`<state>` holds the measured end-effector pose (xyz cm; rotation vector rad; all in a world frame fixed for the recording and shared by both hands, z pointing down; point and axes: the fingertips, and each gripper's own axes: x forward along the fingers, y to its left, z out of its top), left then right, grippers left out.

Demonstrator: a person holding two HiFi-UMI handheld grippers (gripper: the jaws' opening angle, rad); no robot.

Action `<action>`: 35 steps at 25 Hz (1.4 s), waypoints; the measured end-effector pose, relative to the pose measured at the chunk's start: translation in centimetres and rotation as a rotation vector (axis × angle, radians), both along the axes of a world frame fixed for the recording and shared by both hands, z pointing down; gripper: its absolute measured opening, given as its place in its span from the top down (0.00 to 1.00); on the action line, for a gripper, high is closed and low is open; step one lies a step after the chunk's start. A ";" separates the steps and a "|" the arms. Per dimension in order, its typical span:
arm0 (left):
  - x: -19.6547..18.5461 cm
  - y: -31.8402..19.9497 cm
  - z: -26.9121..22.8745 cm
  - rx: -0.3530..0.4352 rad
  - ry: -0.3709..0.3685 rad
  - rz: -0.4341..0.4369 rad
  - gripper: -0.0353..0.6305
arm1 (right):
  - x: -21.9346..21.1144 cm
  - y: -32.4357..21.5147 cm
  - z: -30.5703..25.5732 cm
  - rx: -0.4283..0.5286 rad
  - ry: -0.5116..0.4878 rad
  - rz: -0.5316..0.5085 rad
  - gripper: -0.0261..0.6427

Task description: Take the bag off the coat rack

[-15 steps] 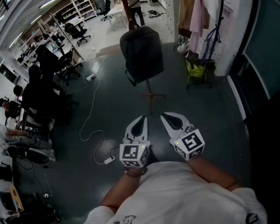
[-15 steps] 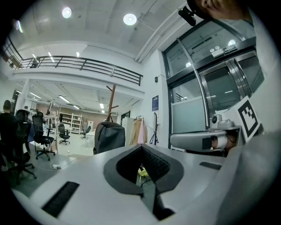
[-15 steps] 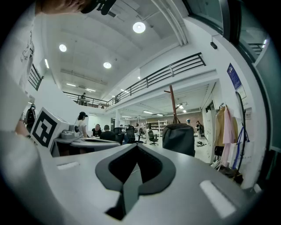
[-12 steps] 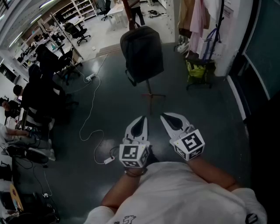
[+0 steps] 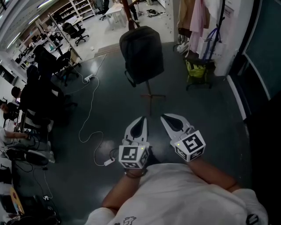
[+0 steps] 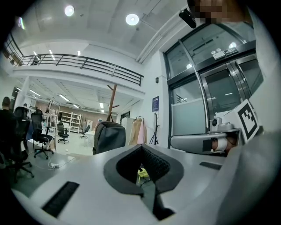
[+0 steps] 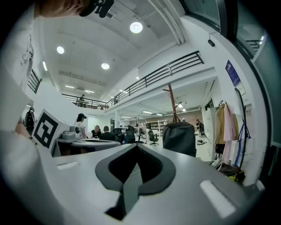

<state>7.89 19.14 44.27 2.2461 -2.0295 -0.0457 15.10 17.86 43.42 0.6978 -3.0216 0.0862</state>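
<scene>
A dark grey backpack (image 5: 141, 52) hangs on a wooden coat rack (image 5: 128, 9) whose thin feet (image 5: 151, 96) stand on the dark floor ahead of me. Both grippers are held low near my chest, well short of the bag. My left gripper (image 5: 142, 118) is shut with nothing in it, and my right gripper (image 5: 165, 116) beside it is shut and empty too. The left gripper view shows the backpack (image 6: 109, 136) and rack pole (image 6: 113, 102) beyond the left gripper (image 6: 141, 146). In the right gripper view the backpack (image 7: 179, 137) hangs past the right gripper (image 7: 137, 146).
A clothes rail with garments (image 5: 198, 19) and a yellow-green bag (image 5: 195, 70) stand right of the rack. A white cable (image 5: 90, 116) runs across the floor at left. Office chairs (image 5: 50, 61) and seated people (image 5: 13, 110) fill the left side. A dark wall (image 5: 263, 66) is on the right.
The head view has drifted very slightly. Both grippers and the backpack keep their places.
</scene>
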 end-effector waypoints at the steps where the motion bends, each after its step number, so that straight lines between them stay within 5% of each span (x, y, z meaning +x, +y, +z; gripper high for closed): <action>1: -0.1 -0.2 0.0 -0.002 0.000 0.000 0.94 | -0.1 -0.2 0.0 -0.002 0.001 0.000 0.96; 35: -18.6 -15.2 -1.0 -0.005 0.034 0.154 0.94 | -19.6 -15.0 -0.8 -0.054 -0.007 0.073 0.96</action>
